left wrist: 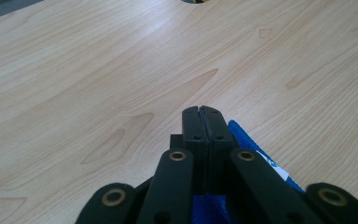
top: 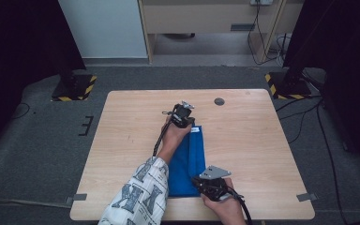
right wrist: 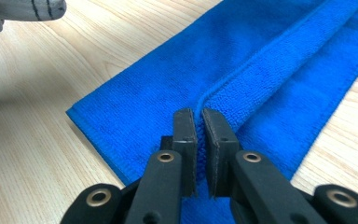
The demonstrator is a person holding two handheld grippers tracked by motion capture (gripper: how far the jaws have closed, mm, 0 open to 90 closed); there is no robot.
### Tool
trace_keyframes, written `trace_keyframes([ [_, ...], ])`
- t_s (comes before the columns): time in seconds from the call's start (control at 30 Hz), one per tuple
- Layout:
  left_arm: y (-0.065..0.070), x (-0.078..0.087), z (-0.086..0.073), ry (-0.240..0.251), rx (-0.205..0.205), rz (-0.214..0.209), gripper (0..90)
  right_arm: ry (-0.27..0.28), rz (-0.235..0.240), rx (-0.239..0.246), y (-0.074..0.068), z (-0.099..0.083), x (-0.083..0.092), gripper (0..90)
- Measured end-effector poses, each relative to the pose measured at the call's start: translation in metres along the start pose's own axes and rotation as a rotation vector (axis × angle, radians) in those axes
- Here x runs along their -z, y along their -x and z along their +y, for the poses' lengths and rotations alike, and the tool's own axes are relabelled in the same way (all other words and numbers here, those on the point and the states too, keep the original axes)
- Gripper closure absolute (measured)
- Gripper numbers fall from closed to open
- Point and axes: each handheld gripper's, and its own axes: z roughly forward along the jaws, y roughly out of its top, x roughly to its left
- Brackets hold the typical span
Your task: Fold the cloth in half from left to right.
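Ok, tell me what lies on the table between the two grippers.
In the high view, the blue towel stretches from the left gripper to the right gripper, folded lengthwise.

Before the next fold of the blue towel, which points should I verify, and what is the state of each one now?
1. Left hand-held gripper shut on the far corner of the blue towel: ok.
2. Right hand-held gripper gripping the folded edge: cannot tell; a narrow gap shows between its jaws.
3. Towel lies flat on the wooden table: ok, folded lengthwise.
4. Towel fully on the table: ok.
5. Bare table beside the towel for moving: ok.
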Motion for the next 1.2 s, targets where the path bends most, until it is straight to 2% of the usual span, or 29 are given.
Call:
trace_keyframes([
  [0.1, 0.001, -0.002, 0.000, 0.002, 0.006, -0.006, 88.8, -0.008, -0.005, -0.010, 0.002, -0.002, 0.001, 78.1],
  [0.23, 0.004, -0.001, 0.001, 0.036, 0.025, -0.030, 84.9, -0.022, -0.016, -0.018, 0.004, -0.004, 0.003, 65.9],
  [0.33, 0.005, -0.001, 0.002, 0.058, 0.027, -0.040, 77.2, -0.035, -0.031, -0.029, 0.007, -0.005, 0.004, 55.1],
  [0.5, 0.006, 0.003, 0.005, 0.093, 0.040, -0.024, 57.3, -0.053, -0.073, -0.039, 0.015, -0.008, 0.007, 41.1],
  [0.57, 0.006, 0.006, 0.006, 0.098, 0.036, -0.021, 52.8, -0.059, -0.084, -0.041, 0.018, -0.009, 0.008, 36.5],
  [0.77, 0.002, 0.023, 0.005, 0.102, 0.005, -0.003, 40.4, -0.085, -0.112, -0.046, 0.026, -0.014, 0.006, 30.2],
  [0.9, -0.002, 0.038, -0.004, 0.114, -0.010, 0.006, 32.9, -0.090, -0.118, -0.046, 0.030, -0.016, 0.007, 25.7],
  [1.03, -0.010, 0.049, -0.017, 0.101, 0.007, -0.002, 25.1, -0.073, -0.125, -0.048, 0.036, -0.015, 0.007, 20.6],
  [1.2, -0.020, 0.058, -0.031, 0.095, 0.025, -0.002, 15.1, -0.054, -0.112, -0.050, 0.043, -0.004, -0.002, 16.0],
])
